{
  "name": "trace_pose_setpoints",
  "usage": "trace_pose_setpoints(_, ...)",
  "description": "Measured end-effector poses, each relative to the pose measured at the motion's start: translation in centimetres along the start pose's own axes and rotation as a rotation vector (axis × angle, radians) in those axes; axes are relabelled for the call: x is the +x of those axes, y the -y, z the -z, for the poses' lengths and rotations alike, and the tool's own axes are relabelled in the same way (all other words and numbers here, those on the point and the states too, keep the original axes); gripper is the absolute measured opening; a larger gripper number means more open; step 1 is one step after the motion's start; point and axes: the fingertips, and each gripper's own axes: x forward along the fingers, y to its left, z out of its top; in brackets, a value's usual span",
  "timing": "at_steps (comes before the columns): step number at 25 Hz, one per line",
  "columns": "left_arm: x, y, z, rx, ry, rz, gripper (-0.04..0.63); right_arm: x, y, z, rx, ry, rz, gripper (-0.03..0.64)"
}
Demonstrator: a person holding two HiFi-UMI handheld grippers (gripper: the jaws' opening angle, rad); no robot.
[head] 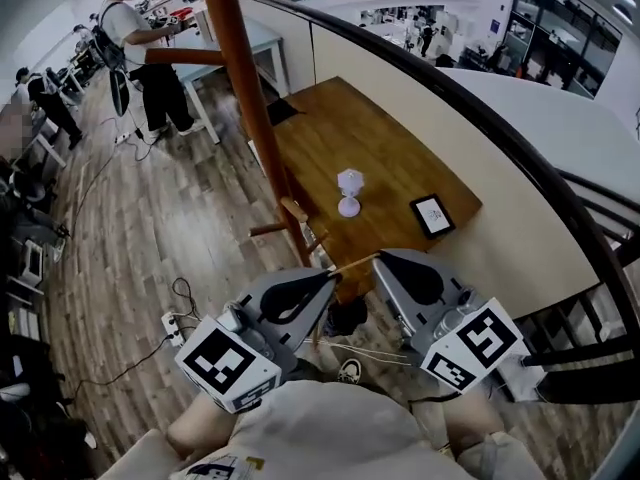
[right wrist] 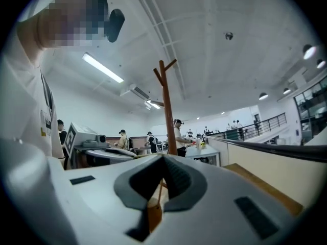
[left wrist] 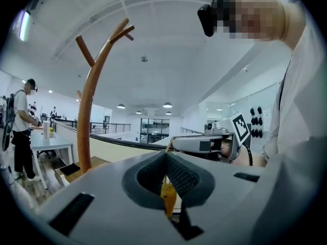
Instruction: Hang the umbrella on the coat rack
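The wooden coat rack rises just ahead of me, with forked pegs at the top in the left gripper view and the right gripper view. My left gripper and right gripper point at each other, tips close together. A thin tan strap of the umbrella runs between them, and both are shut on it. The dark umbrella hangs below them, seen end-on. Its yellow-brown handle shows under the left gripper's jaws, and also as a handle piece under the right gripper's.
A wooden table right of the rack carries a small white object and a black framed card. A curved dark railing runs along the right. A person stands at a desk far left. Cables and a power strip lie on the floor.
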Motion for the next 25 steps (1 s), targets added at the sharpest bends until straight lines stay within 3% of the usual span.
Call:
trace_pose_setpoints(13,-2.6,-2.4,1.0,-0.037,-0.011,-0.130,0.002,2.9,-1.8,1.5,0.075,-0.009,-0.114,0.003)
trace_pose_setpoints(25,-0.7,-7.5,2.1,-0.117,-0.007,-0.111,0.002,8.1,1.3,1.8,0.092,-0.024,-0.055,0.003)
